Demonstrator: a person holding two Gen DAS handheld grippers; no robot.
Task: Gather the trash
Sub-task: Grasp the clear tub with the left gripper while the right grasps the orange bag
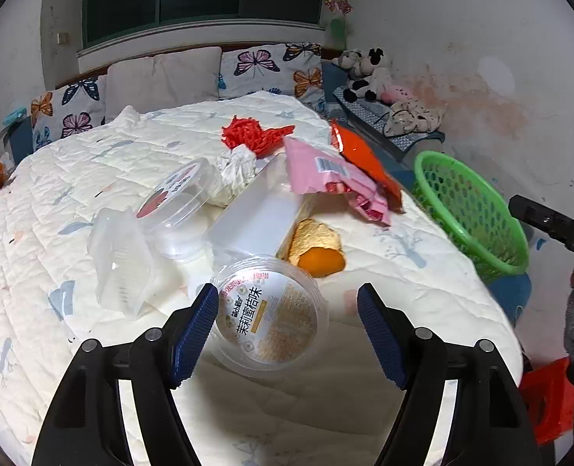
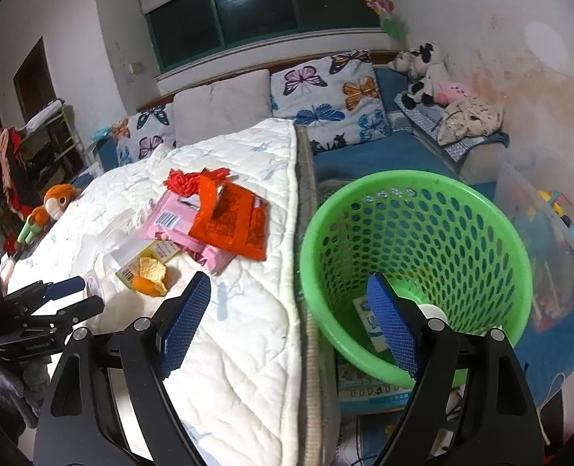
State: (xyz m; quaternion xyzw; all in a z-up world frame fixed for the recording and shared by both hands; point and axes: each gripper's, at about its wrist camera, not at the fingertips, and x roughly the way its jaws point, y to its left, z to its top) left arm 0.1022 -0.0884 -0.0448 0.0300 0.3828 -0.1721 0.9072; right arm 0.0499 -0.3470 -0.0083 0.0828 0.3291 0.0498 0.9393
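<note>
Ideally, the wide-open left hand-held gripper closes squarely across the round jelly cup, while the empty, open right hand-held gripper waits beside the green basket.

The left claw is hanging low over the bed with its two blue-padded fingers spread wide, its jaws standing well apart. One pad is sitting just beside the rim of something round lying between them; the other pad is standing clear of it. Nothing is being gripped. From the right wrist view, this same claw is showing at the far left, its dark arms reaching in level. The right claw is also gaping wide and holding nothing, its fingers pointing forward and slightly downward, one on either side of the bed's edge.
</note>
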